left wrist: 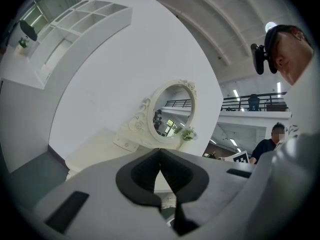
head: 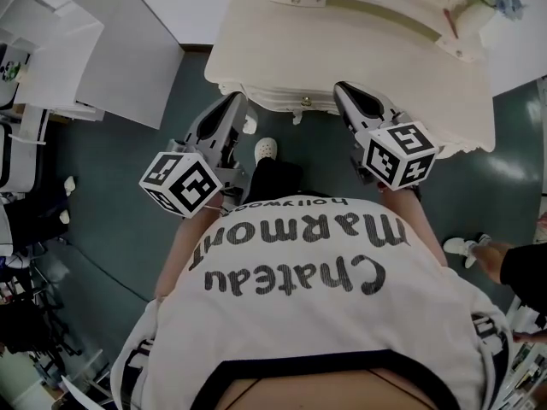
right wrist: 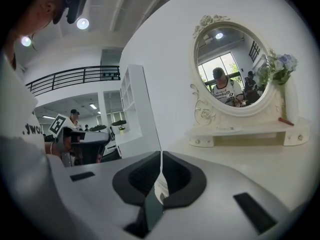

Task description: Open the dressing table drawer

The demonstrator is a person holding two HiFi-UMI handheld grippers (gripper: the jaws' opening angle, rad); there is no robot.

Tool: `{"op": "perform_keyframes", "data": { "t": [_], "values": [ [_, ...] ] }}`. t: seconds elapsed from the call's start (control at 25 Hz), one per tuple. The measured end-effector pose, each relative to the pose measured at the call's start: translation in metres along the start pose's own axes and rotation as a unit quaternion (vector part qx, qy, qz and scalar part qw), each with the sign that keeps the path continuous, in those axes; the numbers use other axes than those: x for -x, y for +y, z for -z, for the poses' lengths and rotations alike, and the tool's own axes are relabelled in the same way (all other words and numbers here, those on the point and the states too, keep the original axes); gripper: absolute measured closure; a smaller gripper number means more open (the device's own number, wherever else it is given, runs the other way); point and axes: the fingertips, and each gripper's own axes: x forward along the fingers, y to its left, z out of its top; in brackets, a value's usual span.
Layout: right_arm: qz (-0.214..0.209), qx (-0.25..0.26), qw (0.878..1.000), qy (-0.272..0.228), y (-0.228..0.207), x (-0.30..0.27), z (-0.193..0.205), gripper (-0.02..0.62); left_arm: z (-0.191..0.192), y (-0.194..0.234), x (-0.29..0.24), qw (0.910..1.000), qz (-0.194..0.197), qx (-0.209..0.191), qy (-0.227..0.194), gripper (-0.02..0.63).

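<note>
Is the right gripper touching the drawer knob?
Apart. The head view shows a strip of cream drawer front between the knob and the right gripper.

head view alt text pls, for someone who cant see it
Seen from above, a person in a white printed T-shirt holds the left gripper and right gripper, both shut and empty, toward the front of a cream dressing table. The drawer knob sits between them, untouched.
</note>
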Motion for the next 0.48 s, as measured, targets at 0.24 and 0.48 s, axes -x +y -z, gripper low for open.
{"op": "perform_keyframes", "data": {
  "t": [0.24, 0.48],
  "values": [
    [0.012, 0.000, 1.000, 0.015, -0.020, -0.044, -0.009, 0.568, -0.016, 0.036, -0.026, 0.9998, 0.007, 0.020, 0.001, 0.583],
    [0.023, -0.004, 0.999, 0.025, -0.042, -0.097, -0.027, 0.568, -0.041, 0.075, -0.069, 0.9992, 0.021, 0.029, 0.016, 0.584]
  ]
}}
